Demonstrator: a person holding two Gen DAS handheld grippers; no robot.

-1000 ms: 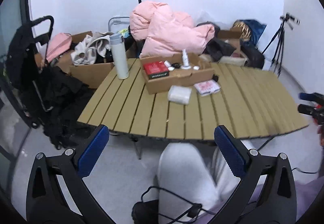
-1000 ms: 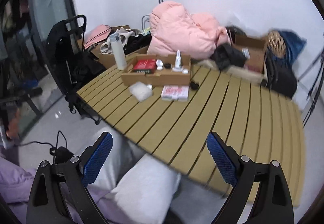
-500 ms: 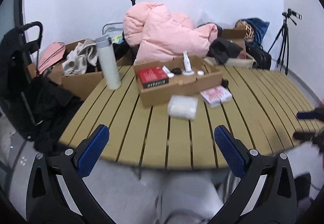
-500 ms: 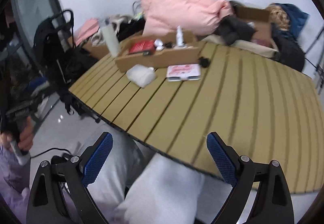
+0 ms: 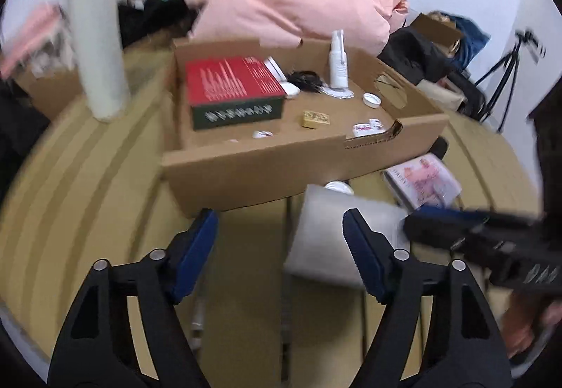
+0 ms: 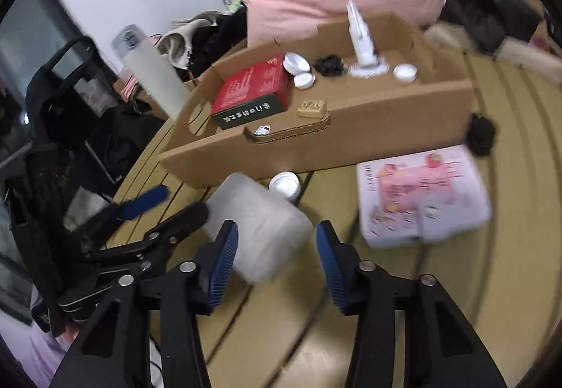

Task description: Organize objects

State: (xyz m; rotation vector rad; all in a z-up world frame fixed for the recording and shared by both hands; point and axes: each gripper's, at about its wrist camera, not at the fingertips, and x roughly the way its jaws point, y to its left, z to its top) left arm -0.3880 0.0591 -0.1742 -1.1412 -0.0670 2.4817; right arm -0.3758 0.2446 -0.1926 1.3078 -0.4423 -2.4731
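**Right gripper straddling the plastic packet, not clamped**

The translucent plastic packet (image 6: 260, 223) lies on the slatted table (image 6: 474, 282), just in front of the cardboard tray (image 6: 351, 138). Your right gripper (image 6: 277, 258) is open about packet-wide, blue pads either side of the packet's near end; contact unclear due to blur. Your left gripper (image 5: 281, 251) is wide open, holding nothing, just in front of the tray, left of the packet. A white cap (image 6: 285, 183) sits between packet and tray. The pink booklet (image 6: 421, 195) lies right of the packet, in front of the tray. A red box (image 5: 233, 91) and spray bottle (image 5: 338, 59) are inside the tray.
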